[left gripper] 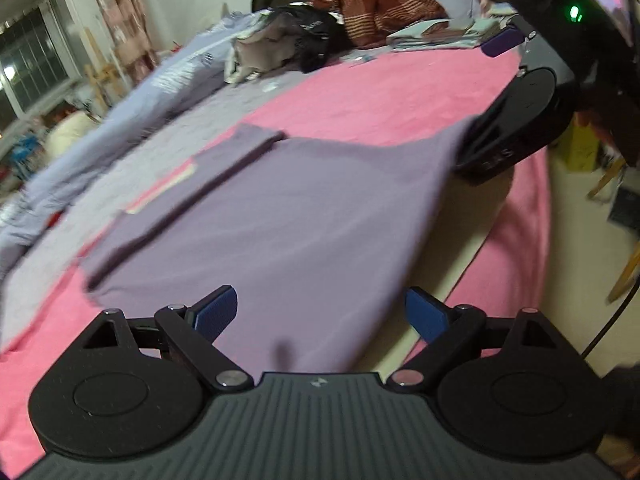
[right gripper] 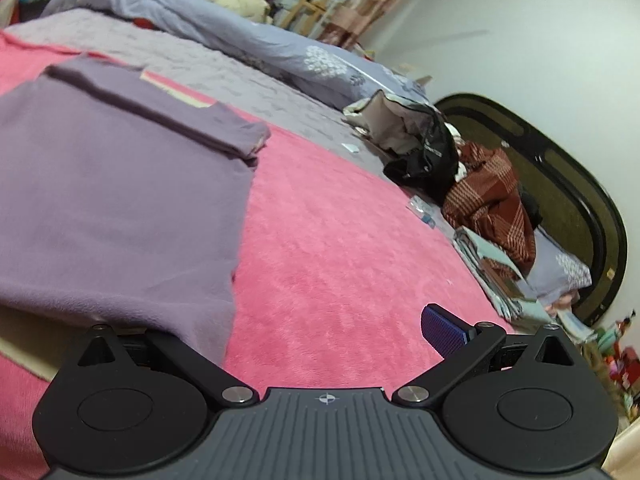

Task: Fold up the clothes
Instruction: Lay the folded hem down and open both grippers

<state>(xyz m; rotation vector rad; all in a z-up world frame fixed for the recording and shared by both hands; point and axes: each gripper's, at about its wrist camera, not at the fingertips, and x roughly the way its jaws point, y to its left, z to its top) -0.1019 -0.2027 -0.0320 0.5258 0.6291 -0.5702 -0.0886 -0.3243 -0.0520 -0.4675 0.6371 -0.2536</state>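
Observation:
A purple garment [left gripper: 280, 216] lies spread on the pink blanket [left gripper: 392, 92], its far side folded over in a long strip. Its near edge hangs past the bed's edge. My left gripper [left gripper: 320, 314] is open, and the garment's near hem lies between its blue pads [left gripper: 216, 312], ungripped. My right gripper [right gripper: 320, 332] is open wide at the garment's [right gripper: 112, 200] right corner. That corner drapes over its left finger and hides it, while the right pad [right gripper: 444, 330] hovers over bare blanket [right gripper: 340, 248]. The left wrist view shows the right gripper [left gripper: 488, 92] at the upper right.
A lavender quilted sheet [right gripper: 224, 76] and a blue duvet [right gripper: 248, 36] run along the far side. A black bag [right gripper: 432, 156], a red plaid cloth [right gripper: 492, 204], folded clothes [right gripper: 492, 272] and a pillow [right gripper: 564, 276] sit by the dark headboard [right gripper: 592, 208]. Floor and wooden furniture [left gripper: 624, 276] lie right of the bed.

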